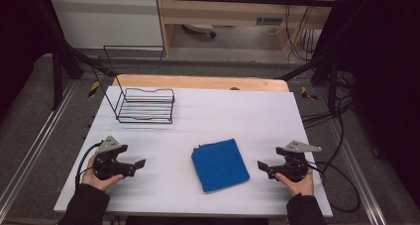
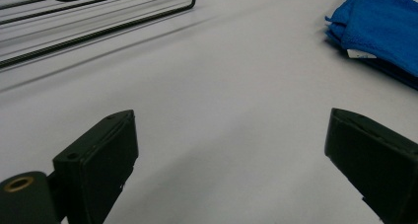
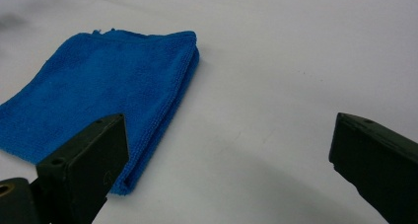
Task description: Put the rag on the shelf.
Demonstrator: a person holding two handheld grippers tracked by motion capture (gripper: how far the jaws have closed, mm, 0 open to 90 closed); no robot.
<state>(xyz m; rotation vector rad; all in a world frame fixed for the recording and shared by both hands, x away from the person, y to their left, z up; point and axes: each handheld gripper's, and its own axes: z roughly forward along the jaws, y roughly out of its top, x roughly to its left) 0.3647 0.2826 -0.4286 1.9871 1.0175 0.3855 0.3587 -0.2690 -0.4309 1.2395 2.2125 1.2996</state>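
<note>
A folded blue microfibre cloth [image 1: 220,164] lies flat on the white worktop [image 1: 208,113], a little right of centre and toward the person's edge. It sits between the two grippers, nearer the right one, so it looks like the piece of work in hand. Its layers are stacked neatly, with the folded edges running along the side that faces the right gripper [image 1: 264,167], which gives that gripper a thick, firm edge to pinch rather than a single loose layer.

The right gripper rests low at the worktop, pointed inward at the cloth, its fingers [image 3: 84,172] spread wide with nothing between them; in the right gripper view one finger overlaps the cloth's near corner, but I cannot tell whether it touches. The left gripper [image 1: 138,164] also points inward, well apart from the cloth, fingers [image 2: 96,165] wide open over bare worktop, seemingly waiting to help once an edge is lifted.

A black wire rack [image 1: 145,105] stands at the far left of the worktop, clear of both hands, probably kept there as the place where the cloth will end up.
</note>
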